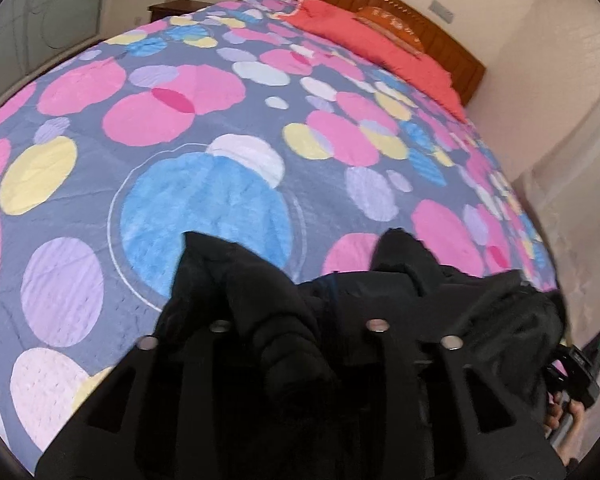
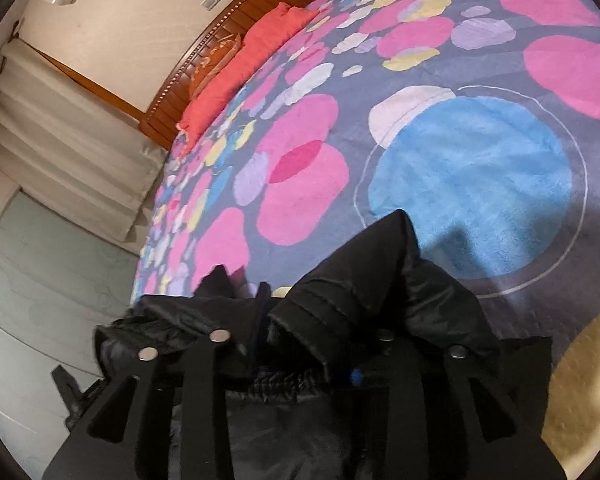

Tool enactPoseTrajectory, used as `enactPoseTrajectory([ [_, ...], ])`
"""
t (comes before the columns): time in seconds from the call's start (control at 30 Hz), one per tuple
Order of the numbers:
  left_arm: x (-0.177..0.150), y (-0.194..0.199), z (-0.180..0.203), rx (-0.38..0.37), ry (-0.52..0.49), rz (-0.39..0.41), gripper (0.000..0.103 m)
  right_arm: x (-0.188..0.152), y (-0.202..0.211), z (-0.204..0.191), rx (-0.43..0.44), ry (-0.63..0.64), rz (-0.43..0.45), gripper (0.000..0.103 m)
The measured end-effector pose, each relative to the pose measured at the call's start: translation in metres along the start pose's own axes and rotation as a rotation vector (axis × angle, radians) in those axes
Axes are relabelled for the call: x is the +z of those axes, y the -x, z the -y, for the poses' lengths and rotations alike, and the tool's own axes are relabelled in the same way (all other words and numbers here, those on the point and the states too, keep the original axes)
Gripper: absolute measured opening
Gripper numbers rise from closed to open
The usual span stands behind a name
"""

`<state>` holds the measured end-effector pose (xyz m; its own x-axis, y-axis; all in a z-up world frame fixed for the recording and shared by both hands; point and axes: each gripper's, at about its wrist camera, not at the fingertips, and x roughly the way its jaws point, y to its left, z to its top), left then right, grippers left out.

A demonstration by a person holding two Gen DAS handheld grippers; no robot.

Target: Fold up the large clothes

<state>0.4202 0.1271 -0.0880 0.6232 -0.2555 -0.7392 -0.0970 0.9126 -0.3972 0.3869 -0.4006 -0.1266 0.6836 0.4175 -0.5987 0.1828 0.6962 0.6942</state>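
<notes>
Both grippers hold a black padded jacket (image 1: 284, 320) up over the near edge of the bed (image 1: 228, 128), which is the landmark here. The left gripper (image 1: 296, 292) has its jaws closed on a fold of the jacket, with dark fabric bunched between the fingers and rising into two peaks above them. The right gripper (image 2: 304, 320) is likewise clamped on a quilted fold of the same jacket (image 2: 352, 280), which spills over and between its fingers.

The bed is covered by a grey-blue bedspread (image 2: 480, 168) printed with pink, blue, yellow and lilac circles. At the far end of the bed lies a red pillow (image 1: 384, 52) against the brown wooden headboard (image 1: 384, 4). Beside the bed, in the right wrist view, pale curtains (image 2: 68, 132) hang above a light floor (image 2: 44, 264).
</notes>
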Motion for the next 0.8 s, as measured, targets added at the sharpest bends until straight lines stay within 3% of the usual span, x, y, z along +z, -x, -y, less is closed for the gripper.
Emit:
enactPoseTrajectory([
  [0.1, 0.005, 0.017, -0.007, -0.062, 0.047, 0.008, 0.054, 0.004, 0.019, 0.0, 0.061, -0.033, 0.012, 0.047],
  [0.13, 0.008, 0.027, -0.01, -0.08, 0.076, 0.031, 0.065, 0.005, 0.024, -0.001, 0.075, -0.042, 0.021, 0.051],
  [0.17, 0.01, 0.036, -0.012, -0.084, 0.097, 0.061, 0.071, 0.006, 0.03, -0.002, 0.086, -0.049, 0.034, 0.06],
  [0.23, 0.014, 0.058, -0.013, -0.087, 0.113, 0.126, 0.076, 0.004, 0.048, -0.008, 0.083, -0.034, 0.097, 0.07],
  [0.27, 0.015, 0.068, -0.012, -0.072, 0.106, 0.153, 0.079, 0.002, 0.056, -0.012, 0.069, -0.015, 0.127, 0.07],
  [0.4, 0.003, 0.086, 0.003, 0.01, 0.041, 0.201, 0.084, -0.013, 0.063, -0.041, 0.026, 0.095, 0.142, 0.07],
  [0.5, -0.017, 0.08, 0.026, 0.083, -0.062, 0.191, 0.092, -0.03, 0.04, -0.073, -0.049, 0.223, 0.093, 0.07],
  [0.8, -0.045, -0.002, 0.092, 0.302, -0.31, 0.122, 0.096, -0.067, -0.042, -0.155, -0.221, 0.548, 0.044, 0.07],
])
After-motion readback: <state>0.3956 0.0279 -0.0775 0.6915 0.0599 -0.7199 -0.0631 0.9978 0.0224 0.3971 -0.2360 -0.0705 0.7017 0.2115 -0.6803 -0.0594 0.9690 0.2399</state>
